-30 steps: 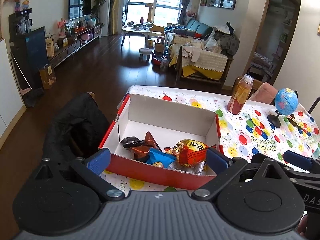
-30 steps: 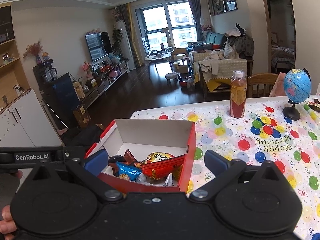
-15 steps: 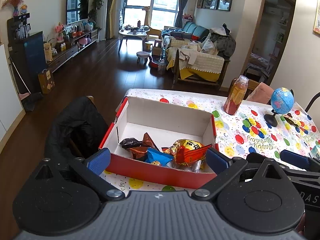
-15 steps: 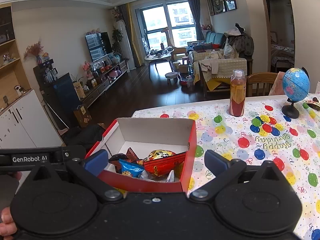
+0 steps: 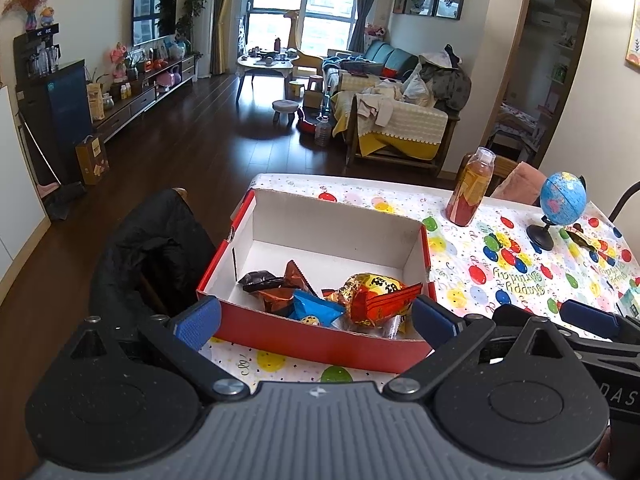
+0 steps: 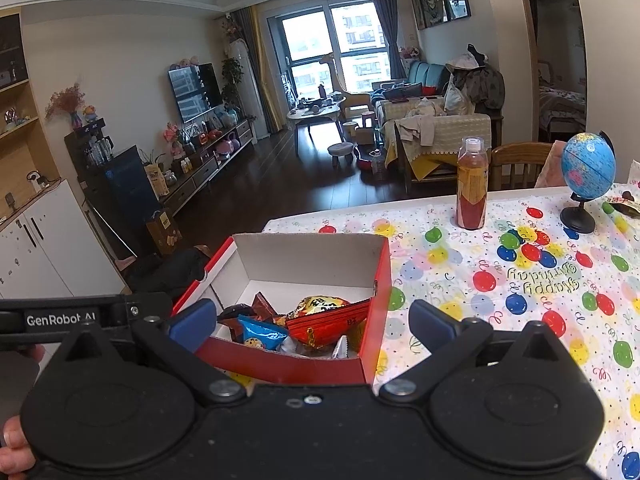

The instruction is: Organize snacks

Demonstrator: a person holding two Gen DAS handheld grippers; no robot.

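Left gripper: spread wide, blue-padded fingers empty, held just short of the near wall of the red cardboard box with white inside. Right gripper: likewise wide open, gripping nothing, at the box's near right corner.

Snacks heaped in the box's near half: blue packet, copper-brown foil packet, dark wrapper, gold foil ball, red pouch.

Box on the balloon-print tablecloth, at its left end. Further right, well apart: orange-red drink bottle, small blue globe on black stand.
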